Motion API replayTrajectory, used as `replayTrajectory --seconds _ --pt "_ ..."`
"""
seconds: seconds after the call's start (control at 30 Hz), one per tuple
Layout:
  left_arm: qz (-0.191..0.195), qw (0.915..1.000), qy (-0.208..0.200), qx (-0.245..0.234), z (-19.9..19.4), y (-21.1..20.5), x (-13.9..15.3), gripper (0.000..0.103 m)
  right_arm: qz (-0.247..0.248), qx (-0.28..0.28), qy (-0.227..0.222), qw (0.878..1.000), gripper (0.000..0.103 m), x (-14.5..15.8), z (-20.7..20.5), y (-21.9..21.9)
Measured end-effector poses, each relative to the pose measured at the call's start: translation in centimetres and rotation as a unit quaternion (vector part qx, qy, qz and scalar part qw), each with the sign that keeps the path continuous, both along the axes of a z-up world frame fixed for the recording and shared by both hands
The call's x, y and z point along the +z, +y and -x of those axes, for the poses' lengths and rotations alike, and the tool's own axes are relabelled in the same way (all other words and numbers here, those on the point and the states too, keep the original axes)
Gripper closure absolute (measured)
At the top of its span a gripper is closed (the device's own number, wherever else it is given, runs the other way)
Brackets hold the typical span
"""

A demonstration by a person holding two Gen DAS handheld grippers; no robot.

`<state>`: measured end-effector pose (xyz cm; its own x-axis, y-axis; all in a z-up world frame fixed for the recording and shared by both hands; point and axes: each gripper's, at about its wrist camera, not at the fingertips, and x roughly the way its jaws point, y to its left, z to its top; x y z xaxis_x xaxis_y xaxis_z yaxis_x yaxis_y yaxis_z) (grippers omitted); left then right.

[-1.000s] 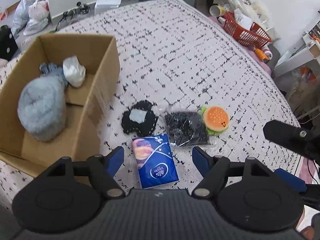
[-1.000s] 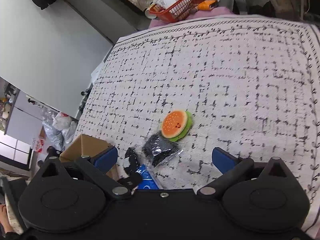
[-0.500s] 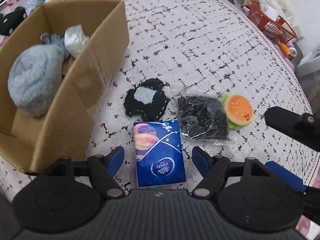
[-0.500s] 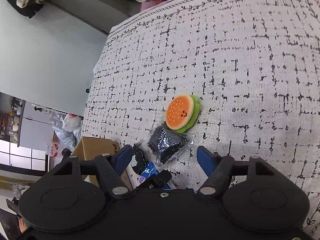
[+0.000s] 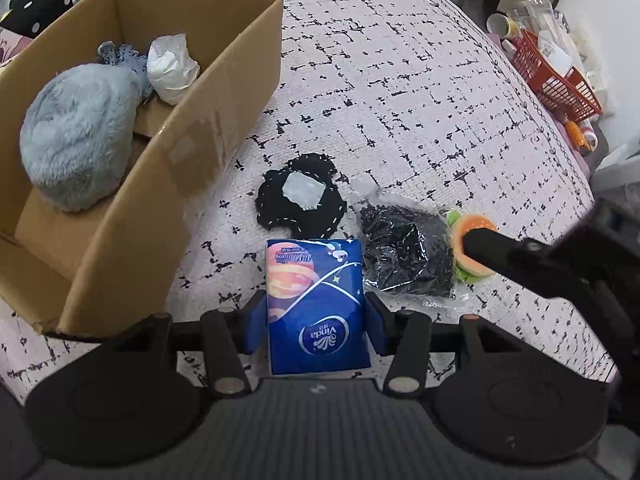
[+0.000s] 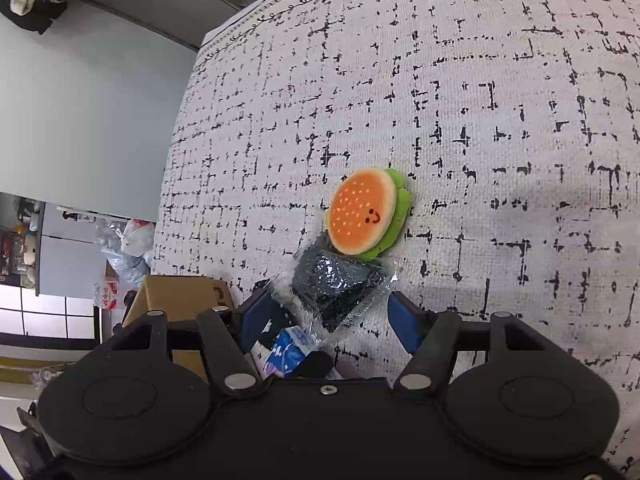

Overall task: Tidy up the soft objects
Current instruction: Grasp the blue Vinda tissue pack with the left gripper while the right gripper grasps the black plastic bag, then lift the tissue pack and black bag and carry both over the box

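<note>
Blue plastic wraps the tissue pack point(image 5: 316, 306) that lies flat on the patterned bedspread point(image 5: 400, 92), and in the left wrist view the left gripper point(image 5: 315, 322) has its blue fingers point(image 5: 256, 326) touching both long sides of that pack, pinching it. Just beyond the pack sits a black patch point(image 5: 302, 196) with a pale square in its middle. To the right of the pack lies a clear bag of black bits point(image 5: 404, 252), touching the pack's edge. A burger toy point(image 5: 472, 252) rests against the far side of that bag, partly hidden by the dark body of the right gripper. To the left stands an open cardboard box point(image 5: 168, 184) holding a grey furry plush point(image 5: 76, 136) and a crumpled white bag point(image 5: 172, 66). A red basket point(image 5: 560, 76) sits off the bed's far right edge.

In the right wrist view the right gripper point(image 6: 326, 316) is spread wide, its fingers point(image 6: 402, 326) on either side of the bag's near end point(image 6: 340, 284) without clearly touching it. The burger toy point(image 6: 366, 212) lies just past the bag, orange face up. The tissue pack point(image 6: 290, 350) shows low between the fingers.
</note>
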<state>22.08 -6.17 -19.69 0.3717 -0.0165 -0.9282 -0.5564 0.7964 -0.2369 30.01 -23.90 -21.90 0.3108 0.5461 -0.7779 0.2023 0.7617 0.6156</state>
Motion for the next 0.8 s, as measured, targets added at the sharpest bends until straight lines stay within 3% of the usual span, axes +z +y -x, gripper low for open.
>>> replayTrajectory --seconds 0.33,0.43,0.57,0.8 --pt "0.011 0.9998 0.002 0.017 0.0 0.6 0.4 0.054 0.018 -0.012 0.011 1.0 0.042 -1.7 -1.2 0.8" --pt "0.013 0.9998 0.003 0.017 0.1 0.6 0.5 0.054 0.029 -0.012 0.01 0.999 0.054 -2.1 -1.4 1.1" --pt "0.007 0.9999 -0.003 0.015 0.5 0.5 1.0 0.053 0.03 -0.022 0.015 0.999 0.089 -2.8 -1.4 0.4" --pt "0.0 0.9997 -0.021 0.009 1.8 0.2 2.7 0.054 0.032 -0.023 -0.024 0.999 0.095 -0.9 -0.1 -0.1"
